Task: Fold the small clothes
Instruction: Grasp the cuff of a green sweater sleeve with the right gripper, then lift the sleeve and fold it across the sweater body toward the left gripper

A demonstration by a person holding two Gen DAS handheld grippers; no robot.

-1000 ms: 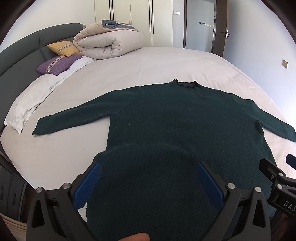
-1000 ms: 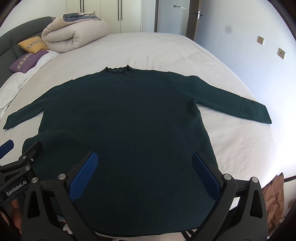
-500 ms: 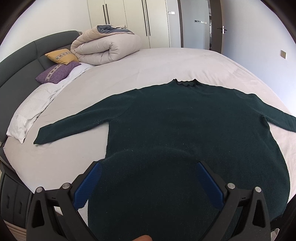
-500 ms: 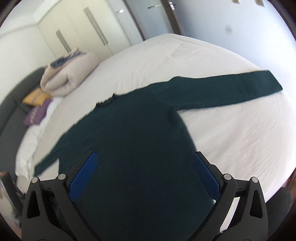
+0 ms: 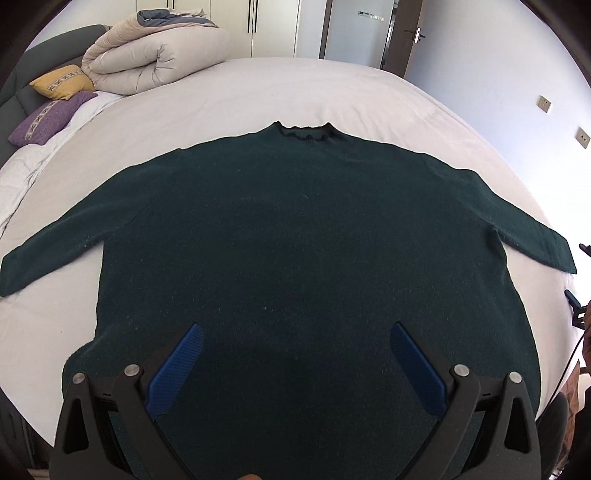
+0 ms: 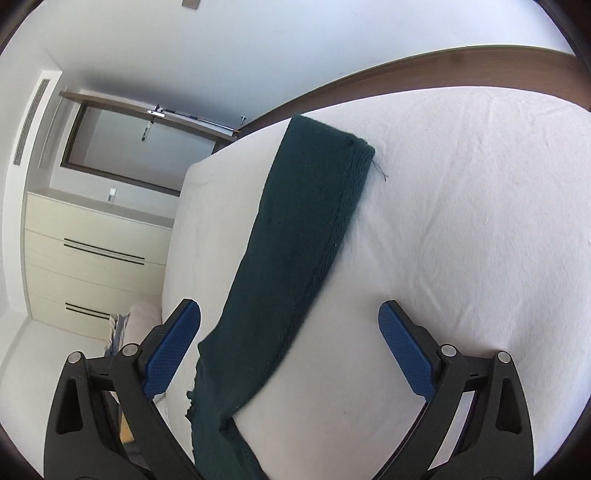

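A: Status? Where's the dark green knitted sweater (image 5: 295,236)?
B: Flat on the white-sheeted bed (image 5: 280,88), sleeves out. Left gripper (image 5: 293,363) and right gripper (image 6: 290,341): fingers spread wide, holding nothing.

Bedroom surroundings around a white-sheeted bed

A white sheet (image 5: 258,88) is covering the bed, wrinkling faintly in the right wrist view. A rolled beige duvet (image 5: 147,62) is lying at the far left by the dark headboard (image 5: 18,74), with a yellow pillow (image 5: 61,81) and a purple pillow (image 5: 48,118) sitting just beside it. Cream wardrobe doors (image 5: 273,26) are standing behind, and a brown door (image 5: 406,37) is showing to their right.
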